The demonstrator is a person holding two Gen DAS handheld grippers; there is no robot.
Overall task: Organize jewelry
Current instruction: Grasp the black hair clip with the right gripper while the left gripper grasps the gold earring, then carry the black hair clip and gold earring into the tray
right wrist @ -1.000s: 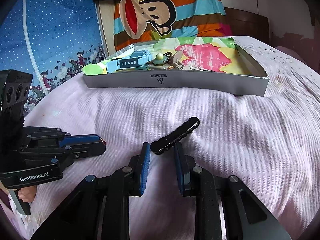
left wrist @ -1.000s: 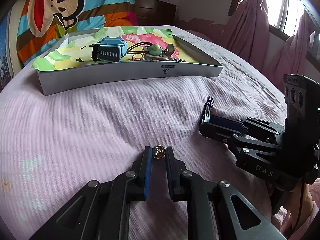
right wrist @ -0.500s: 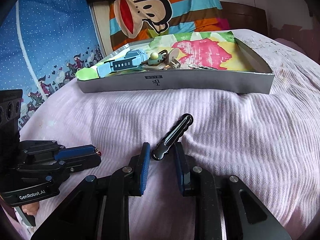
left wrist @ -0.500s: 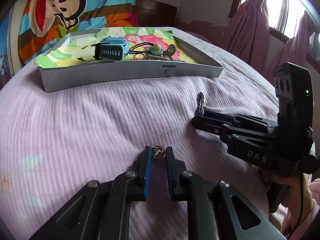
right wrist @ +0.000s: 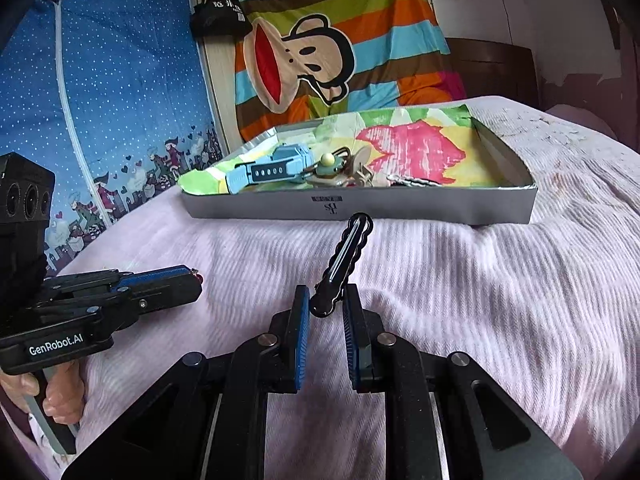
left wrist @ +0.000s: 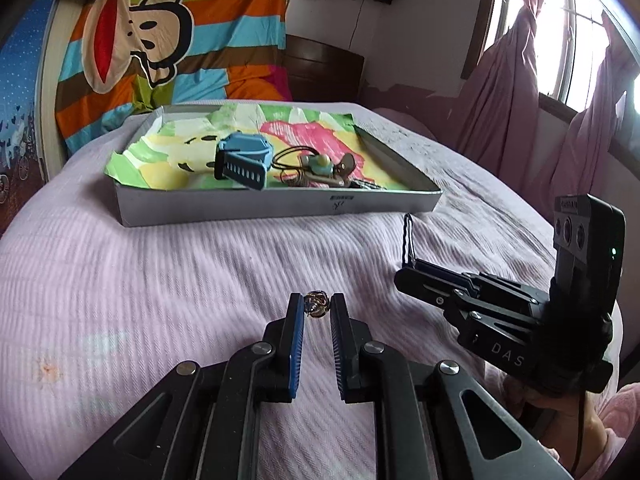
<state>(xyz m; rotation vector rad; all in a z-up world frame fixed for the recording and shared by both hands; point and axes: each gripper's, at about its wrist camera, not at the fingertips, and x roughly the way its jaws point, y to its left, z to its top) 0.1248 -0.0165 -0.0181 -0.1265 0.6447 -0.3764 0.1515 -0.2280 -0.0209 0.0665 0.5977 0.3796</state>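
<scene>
My left gripper is shut on a small gold ring, held above the pink bedspread. My right gripper is shut on a black wavy hair clip, which tilts up and away from the fingers; the same clip stands nearly upright at the right gripper's tip in the left wrist view. Beyond both lies a shallow grey box lined with colourful paper, holding a blue watch, a green-beaded cord piece and a thin chain. The left gripper shows low at the left in the right wrist view.
The pink ribbed bedspread spreads around both grippers. A striped cartoon-monkey blanket hangs behind the box, with pink curtains and a window at right. A blue starry fabric panel stands at left. A hand grips the left tool's handle.
The right gripper has lifted the hair clip off the bedspread and tilted it upright. Both grippers have risen and moved nearer the box; the left still holds the ring.
</scene>
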